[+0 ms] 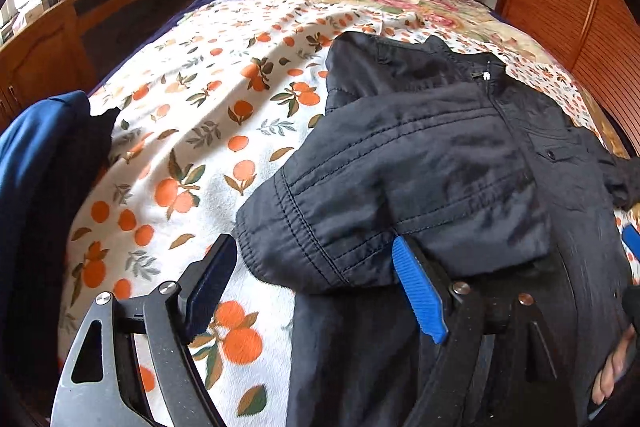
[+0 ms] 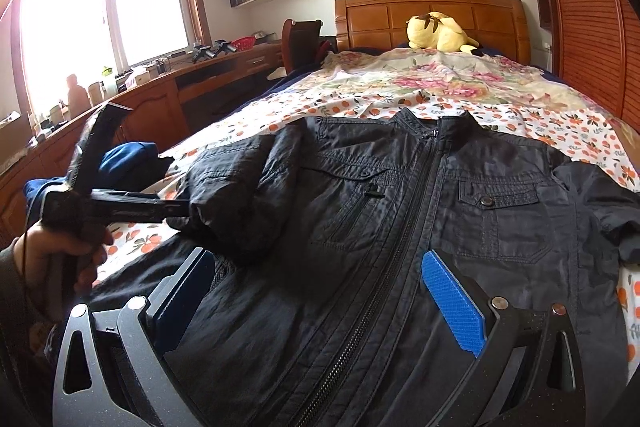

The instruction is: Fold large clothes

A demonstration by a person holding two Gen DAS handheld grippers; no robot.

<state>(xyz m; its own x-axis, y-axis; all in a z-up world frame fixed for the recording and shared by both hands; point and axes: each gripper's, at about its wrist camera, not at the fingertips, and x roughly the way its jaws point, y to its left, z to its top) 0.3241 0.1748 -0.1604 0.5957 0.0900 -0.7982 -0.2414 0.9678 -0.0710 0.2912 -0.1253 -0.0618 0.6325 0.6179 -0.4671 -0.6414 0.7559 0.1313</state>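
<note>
I have the black jacket point(image 2: 400, 211) lying front-up on the bed point(image 1: 224, 115), collar toward the headboard point(image 2: 432, 15), zip closed up the middle; its sleeve point(image 1: 360, 203) on my left is folded in across the chest, cuff end bunched and hanging toward the near hem. My left gripper point(image 1: 316, 287) stands open, jaws wide, the cuff lying between them with the pads not pressing on it; so nothing held there. My right gripper point(image 2: 320, 307) is also open, hovering over the lower front with the zip running between its jaws; no cloth pinched that I can see.

To do this fold well, I judge the sleeve wants flattening along the chest, cuff laid straight rather than crumpled; then the other sleeve point(image 2: 600, 203), out to the right, brought in to match; pinch at seams, not loose fabric.

Room: plenty of free bedspread beyond the collar and to the left of the jacket; a blue garment point(image 1: 36, 163) sits at the left edge, so keep clear; the wardrobe point(image 2: 592, 27) crowds the right side, and the plush toy point(image 2: 440, 31) is well away.
</note>
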